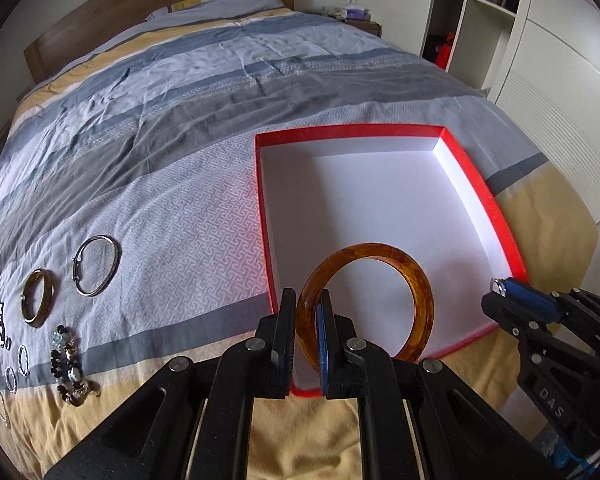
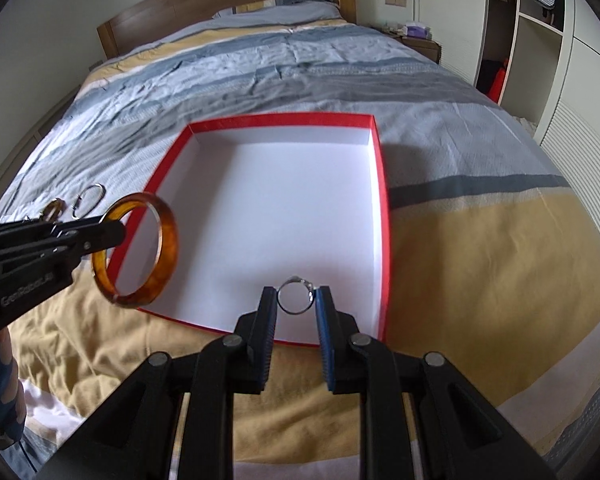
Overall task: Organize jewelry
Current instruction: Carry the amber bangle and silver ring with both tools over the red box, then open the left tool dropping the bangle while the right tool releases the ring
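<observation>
Loose jewelry (image 1: 40, 332) lies well left on the striped bedspread (image 1: 160, 208). The left gripper (image 1: 306, 320) pinches the amber bangle (image 1: 366, 304) over the red box (image 1: 488, 200)'s near-left corner; the right gripper (image 2: 296, 308) clamps a silver ring (image 2: 295, 295) above its near edge. Lower both close to the white floor before releasing, bangle tilted flat, well apart

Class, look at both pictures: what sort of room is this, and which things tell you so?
Most likely a bedroom: a made bed with a wooden headboard, and an open wardrobe with clothes hanging.
</observation>
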A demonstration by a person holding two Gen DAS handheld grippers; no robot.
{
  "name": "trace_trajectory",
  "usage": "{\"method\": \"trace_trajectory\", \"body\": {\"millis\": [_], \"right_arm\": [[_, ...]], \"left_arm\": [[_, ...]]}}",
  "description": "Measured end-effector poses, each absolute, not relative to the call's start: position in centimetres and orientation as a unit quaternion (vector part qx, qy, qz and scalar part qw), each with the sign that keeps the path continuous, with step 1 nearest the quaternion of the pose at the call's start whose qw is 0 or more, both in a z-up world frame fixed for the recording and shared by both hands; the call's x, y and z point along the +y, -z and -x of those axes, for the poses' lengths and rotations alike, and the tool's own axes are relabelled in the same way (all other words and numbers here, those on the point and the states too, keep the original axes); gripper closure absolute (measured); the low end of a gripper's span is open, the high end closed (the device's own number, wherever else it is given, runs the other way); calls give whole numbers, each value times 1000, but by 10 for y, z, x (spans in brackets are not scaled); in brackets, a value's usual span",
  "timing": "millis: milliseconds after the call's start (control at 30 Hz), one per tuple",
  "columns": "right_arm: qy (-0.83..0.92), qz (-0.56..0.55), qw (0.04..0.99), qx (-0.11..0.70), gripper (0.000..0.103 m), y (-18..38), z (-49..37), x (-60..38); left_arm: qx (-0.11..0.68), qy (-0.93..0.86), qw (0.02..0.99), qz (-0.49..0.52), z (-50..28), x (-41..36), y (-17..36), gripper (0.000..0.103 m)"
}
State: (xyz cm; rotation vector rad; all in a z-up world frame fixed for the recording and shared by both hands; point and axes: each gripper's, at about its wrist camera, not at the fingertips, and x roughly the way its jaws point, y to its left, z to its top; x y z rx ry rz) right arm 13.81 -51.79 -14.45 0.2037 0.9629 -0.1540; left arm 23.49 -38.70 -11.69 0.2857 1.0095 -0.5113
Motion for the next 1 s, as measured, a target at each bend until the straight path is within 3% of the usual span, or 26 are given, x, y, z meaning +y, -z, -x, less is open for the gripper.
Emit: {"method": "trace_trajectory", "body": {"millis": [400,1000], "right_arm": [[82,-101,862,489,83,166,-142,-526],[49,-103,855,505,81,165,-131,-511]], "left_arm": [[528,224,802,-163,-240,-398,165,91],[559,197,794,-136,-212,-365,165,89]]}}
